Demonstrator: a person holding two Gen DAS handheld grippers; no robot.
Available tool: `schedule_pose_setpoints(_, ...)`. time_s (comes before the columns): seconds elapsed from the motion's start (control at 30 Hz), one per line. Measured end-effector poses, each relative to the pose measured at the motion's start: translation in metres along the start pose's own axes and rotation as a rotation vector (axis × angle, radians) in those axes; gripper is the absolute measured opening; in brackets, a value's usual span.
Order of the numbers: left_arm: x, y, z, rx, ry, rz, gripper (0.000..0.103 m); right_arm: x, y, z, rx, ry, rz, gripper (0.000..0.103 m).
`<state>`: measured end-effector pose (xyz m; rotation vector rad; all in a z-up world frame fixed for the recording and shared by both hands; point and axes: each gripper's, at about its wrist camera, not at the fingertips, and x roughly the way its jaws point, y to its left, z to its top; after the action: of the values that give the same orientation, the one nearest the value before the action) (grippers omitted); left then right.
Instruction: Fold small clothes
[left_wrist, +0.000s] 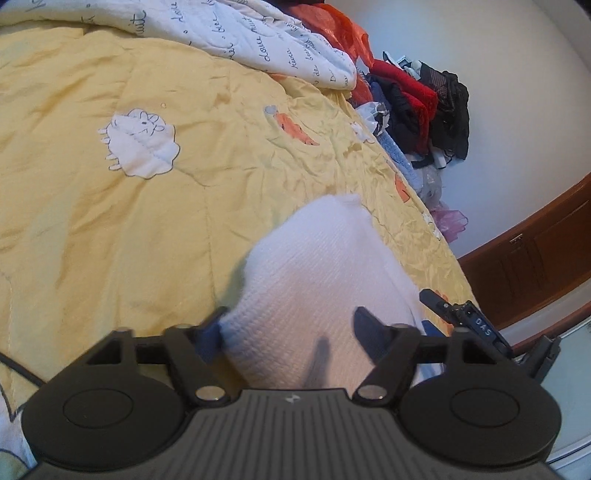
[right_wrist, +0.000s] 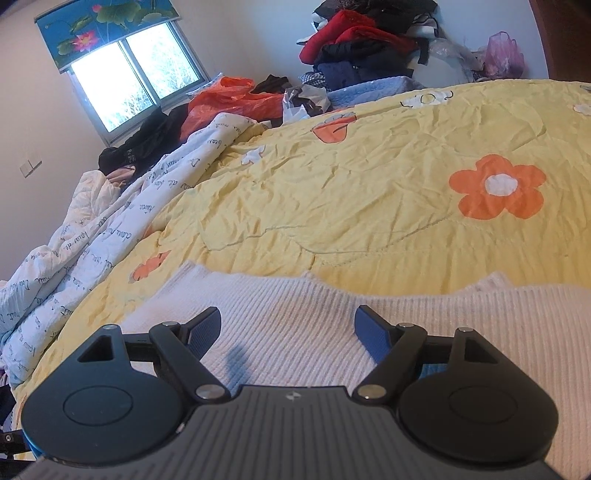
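Observation:
A small white ribbed knit garment lies on the yellow quilt. My left gripper is open, its jaws spread over the garment's near edge, with the cloth between them. In the right wrist view the same garment spreads flat across the quilt. My right gripper is open just above it, jaws wide apart, holding nothing. The tip of the right gripper shows at the left view's lower right.
A white quilt with script print is bunched along the bed's far side. A pile of dark and red clothes and plastic bags lie beyond the bed near the wall. A window and wooden furniture border the room.

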<state>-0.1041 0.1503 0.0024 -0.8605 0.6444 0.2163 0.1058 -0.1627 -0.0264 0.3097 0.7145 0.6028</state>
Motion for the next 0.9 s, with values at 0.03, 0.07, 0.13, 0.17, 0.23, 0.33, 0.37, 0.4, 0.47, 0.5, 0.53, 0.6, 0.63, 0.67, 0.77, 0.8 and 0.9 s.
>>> schedule_pose_setpoints(0.03,0.004,-0.001,0.0,0.018,0.002,0.029,0.043,0.0,0.0,0.0,0.001,0.0,0.0,0.08)
schedule_pose_setpoints(0.07,0.007,0.0,0.001,0.021,-0.007,0.027,0.043,0.0,0.0,0.0,0.001,0.0,0.0,0.08)
schedule_pose_setpoints(0.13,0.008,0.0,0.001,0.022,-0.011,0.024,0.043,0.0,0.0,0.0,0.002,-0.001,0.001,0.08)
schedule_pose_setpoints(0.17,0.007,0.001,0.001,0.022,-0.01,0.022,0.043,0.0,-0.001,0.0,0.003,-0.001,0.003,0.081)
schedule_pose_setpoints(0.23,0.006,0.004,0.001,0.011,-0.012,0.014,0.043,-0.001,-0.001,-0.001,0.007,-0.001,0.008,0.081)
schedule_pose_setpoints(0.33,-0.002,-0.004,0.0,0.067,-0.044,0.023,0.029,-0.001,-0.002,0.0,0.015,-0.001,0.015,0.082)
schedule_pose_setpoints(0.37,-0.007,-0.012,-0.002,0.117,-0.067,0.025,0.028,-0.002,-0.002,0.0,0.016,-0.002,0.017,0.082)
schedule_pose_setpoints(0.4,-0.011,-0.022,-0.003,0.173,-0.087,0.03,0.027,-0.002,-0.002,0.0,0.016,-0.001,0.016,0.082)
schedule_pose_setpoints(0.47,-0.019,-0.043,-0.009,0.289,-0.125,0.025,0.027,-0.001,-0.002,0.001,0.013,0.005,0.012,0.082)
schedule_pose_setpoints(0.5,-0.024,-0.054,-0.013,0.364,-0.148,0.025,0.027,-0.001,0.0,0.003,0.006,0.022,0.001,0.082)
schedule_pose_setpoints(0.53,-0.026,-0.064,-0.019,0.44,-0.167,0.03,0.027,-0.001,0.006,0.008,0.004,0.053,-0.024,0.083)
schedule_pose_setpoints(0.6,-0.029,-0.083,-0.034,0.581,-0.193,0.039,0.026,-0.003,0.018,0.019,0.053,0.135,-0.015,0.084)
schedule_pose_setpoints(0.63,-0.028,-0.088,-0.04,0.623,-0.193,0.034,0.026,-0.004,0.028,0.024,0.077,0.187,0.042,0.084)
schedule_pose_setpoints(0.67,-0.027,-0.094,-0.045,0.662,-0.197,0.035,0.026,-0.003,0.038,0.03,0.088,0.239,0.106,0.085)
schedule_pose_setpoints(0.77,-0.023,-0.106,-0.06,0.754,-0.214,0.046,0.027,0.005,0.088,0.044,0.017,0.382,0.199,0.091)
schedule_pose_setpoints(0.8,-0.023,-0.108,-0.063,0.774,-0.215,0.046,0.027,0.01,0.103,0.047,-0.025,0.424,0.207,0.091)
schedule_pose_setpoints(0.9,-0.021,-0.115,-0.074,0.849,-0.232,0.059,0.027,0.037,0.151,0.048,-0.175,0.583,0.19,0.091)
